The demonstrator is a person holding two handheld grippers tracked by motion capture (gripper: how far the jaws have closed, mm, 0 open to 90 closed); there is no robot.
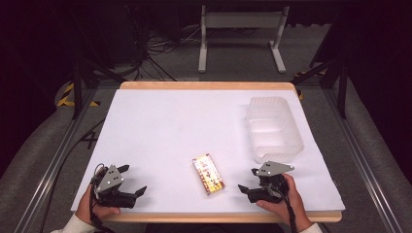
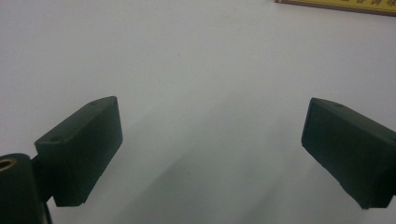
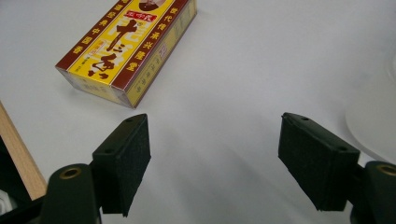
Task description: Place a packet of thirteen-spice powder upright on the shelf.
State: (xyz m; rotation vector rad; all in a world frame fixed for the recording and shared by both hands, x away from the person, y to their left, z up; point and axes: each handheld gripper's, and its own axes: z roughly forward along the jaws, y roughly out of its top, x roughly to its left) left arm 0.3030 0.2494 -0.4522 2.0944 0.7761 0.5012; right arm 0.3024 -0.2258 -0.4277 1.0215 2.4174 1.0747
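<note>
nothing moved yet, by the look of it: box (image 1: 208, 174) flat on the white bench (image 1: 160, 131) at about 6 o'clock, between left gripper (image 1: 133, 180) at 7 and right gripper (image 1: 247, 180) at 5, apart from both. jaws of each spread, nothing between. still to do, likely: grasp box, carry to bin (image 1: 273, 128) at 2 o'clock. counted: one box, one bin, two grippers.

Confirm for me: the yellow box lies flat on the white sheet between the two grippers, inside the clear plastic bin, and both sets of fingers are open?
Not quite. The yellow box lies outside the clear plastic bin, on the bare white sheet, as the high view shows. The rest stands: it lies flat between the left gripper and right gripper, both open.
</note>
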